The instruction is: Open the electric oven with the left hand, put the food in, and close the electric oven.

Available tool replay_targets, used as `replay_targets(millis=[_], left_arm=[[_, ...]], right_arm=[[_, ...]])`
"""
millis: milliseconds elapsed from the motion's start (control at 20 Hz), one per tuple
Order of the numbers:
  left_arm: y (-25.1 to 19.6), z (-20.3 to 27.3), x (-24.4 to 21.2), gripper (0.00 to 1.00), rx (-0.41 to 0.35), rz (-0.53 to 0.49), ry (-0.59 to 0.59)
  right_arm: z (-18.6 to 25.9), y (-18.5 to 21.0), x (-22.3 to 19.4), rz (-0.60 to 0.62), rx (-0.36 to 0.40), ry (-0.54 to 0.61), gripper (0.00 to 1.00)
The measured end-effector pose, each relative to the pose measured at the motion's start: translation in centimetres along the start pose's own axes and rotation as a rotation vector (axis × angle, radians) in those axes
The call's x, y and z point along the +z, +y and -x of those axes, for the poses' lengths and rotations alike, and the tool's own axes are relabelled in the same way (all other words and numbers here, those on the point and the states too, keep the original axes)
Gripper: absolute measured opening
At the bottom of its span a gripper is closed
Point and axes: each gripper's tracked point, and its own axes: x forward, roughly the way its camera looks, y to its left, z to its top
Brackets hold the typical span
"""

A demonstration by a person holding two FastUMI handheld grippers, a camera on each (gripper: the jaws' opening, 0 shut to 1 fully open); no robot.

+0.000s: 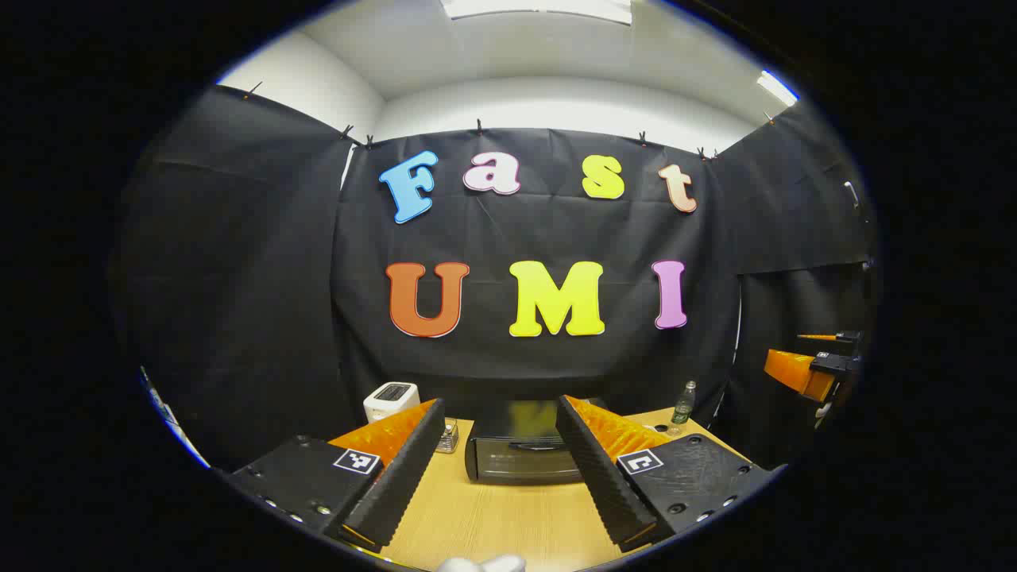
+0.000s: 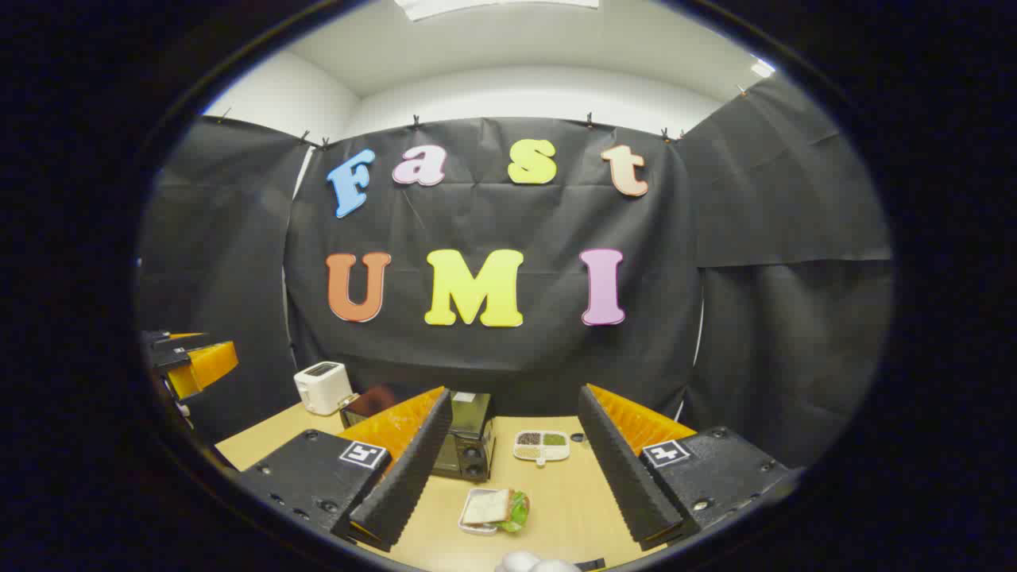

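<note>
Oven: electric oven [image 1: 524, 457] at the table's [image 1: 493, 516] far side, door shut
Food: sandwich with greens in a shallow tray [image 2: 493, 508], on the table before the oven; divided dish [image 2: 541, 445] of grains beside it
Left gripper [image 1: 496, 477]: fingers apart, holding nothing
Right gripper [image 2: 508, 477]: fingers apart, above the tray

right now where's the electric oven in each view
Left gripper view: the electric oven sits low centre, between the left hand-held gripper fingers, door shut, facing the camera.
Right gripper view: the oven sits left of centre, partly behind the right hand-held gripper, seen at an angle.
Shared landmark: the white toaster, left of the oven.
</note>
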Motion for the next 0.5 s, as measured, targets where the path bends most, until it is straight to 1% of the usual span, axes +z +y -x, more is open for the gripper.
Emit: replay_targets(millis=[200, 500], left_arm=[[0.16, 0.07, 0.33, 0.93, -0.007, -0.018, -0.015], [0.44, -0.06, 0.18, 0.93, -0.017, -0.013, -0.015]], right_arm=[[-0.01, -0.09, 0.36, 0.022, -0.014, -0.01, 0.97], [0.25, -0.04, 0.35, 0.023, -0.018, -0.015, 0.97]])
